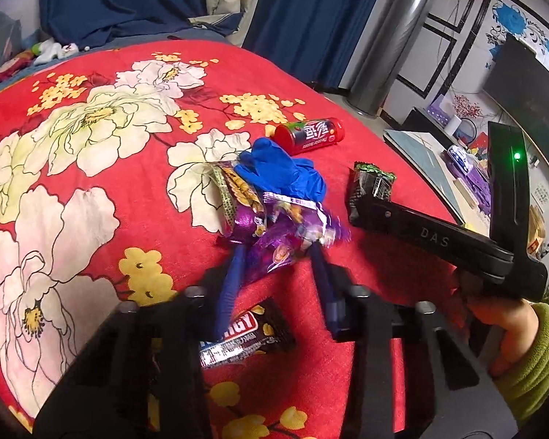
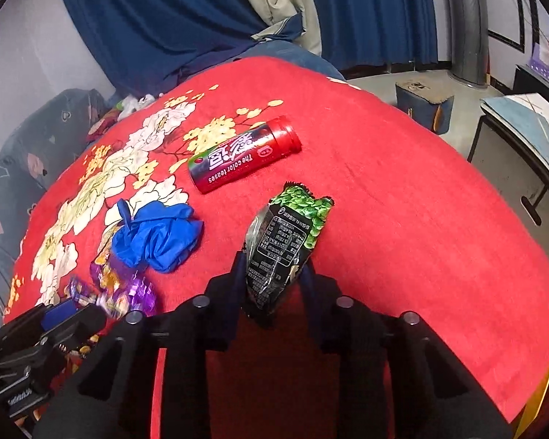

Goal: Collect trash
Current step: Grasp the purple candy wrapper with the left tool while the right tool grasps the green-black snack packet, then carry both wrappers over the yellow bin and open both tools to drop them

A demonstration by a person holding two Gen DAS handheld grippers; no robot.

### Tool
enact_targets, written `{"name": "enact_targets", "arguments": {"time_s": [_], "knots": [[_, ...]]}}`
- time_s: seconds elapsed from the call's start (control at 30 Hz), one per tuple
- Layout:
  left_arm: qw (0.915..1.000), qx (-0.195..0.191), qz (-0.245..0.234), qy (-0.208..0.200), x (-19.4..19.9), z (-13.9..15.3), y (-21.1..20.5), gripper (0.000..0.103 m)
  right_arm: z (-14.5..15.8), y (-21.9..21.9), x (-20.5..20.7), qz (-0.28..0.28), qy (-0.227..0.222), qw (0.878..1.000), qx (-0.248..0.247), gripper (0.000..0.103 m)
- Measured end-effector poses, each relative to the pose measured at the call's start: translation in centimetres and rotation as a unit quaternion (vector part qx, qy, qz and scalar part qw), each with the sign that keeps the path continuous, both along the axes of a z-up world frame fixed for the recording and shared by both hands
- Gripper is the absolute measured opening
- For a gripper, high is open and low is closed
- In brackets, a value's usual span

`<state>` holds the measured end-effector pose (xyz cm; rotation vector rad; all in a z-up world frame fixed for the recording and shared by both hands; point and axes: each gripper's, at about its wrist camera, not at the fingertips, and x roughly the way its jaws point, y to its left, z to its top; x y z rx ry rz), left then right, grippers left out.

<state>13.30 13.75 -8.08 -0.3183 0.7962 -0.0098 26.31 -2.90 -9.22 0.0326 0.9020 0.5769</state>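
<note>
Two grippers each clamp a wrapper: left gripper (image 1: 278, 247) pinches the purple wrapper (image 1: 292, 234), right gripper (image 2: 274, 274) the black packet (image 2: 282, 252), glove (image 2: 157, 236) at nine o'clock.

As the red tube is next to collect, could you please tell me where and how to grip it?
Grip the red tube across its mid-body, coming from above with the fingers straddling its long axis. It lies on its side on the blanket, clear of the blue glove.

Bare red blanket (image 2: 402, 197) right of the can (image 2: 243, 153); blue glove (image 2: 157, 236) crowds the left
</note>
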Motion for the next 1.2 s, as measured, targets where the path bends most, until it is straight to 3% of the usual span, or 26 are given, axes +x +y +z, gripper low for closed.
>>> {"name": "enact_targets", "arguments": {"time_s": [0.23, 1.2], "knots": [[0.9994, 0.011, -0.027, -0.021, -0.7, 0.7, -1.3, 0.006, 0.5, -0.9, -1.9, 0.008, -0.017, 1.000, 0.001, 0.014], [0.9904, 0.053, -0.096, -0.084, -2.0, 4.1, -7.5, 0.006, 5.2, -9.0, -6.7, -0.016, -0.061, 0.997, 0.048, 0.008]]}}
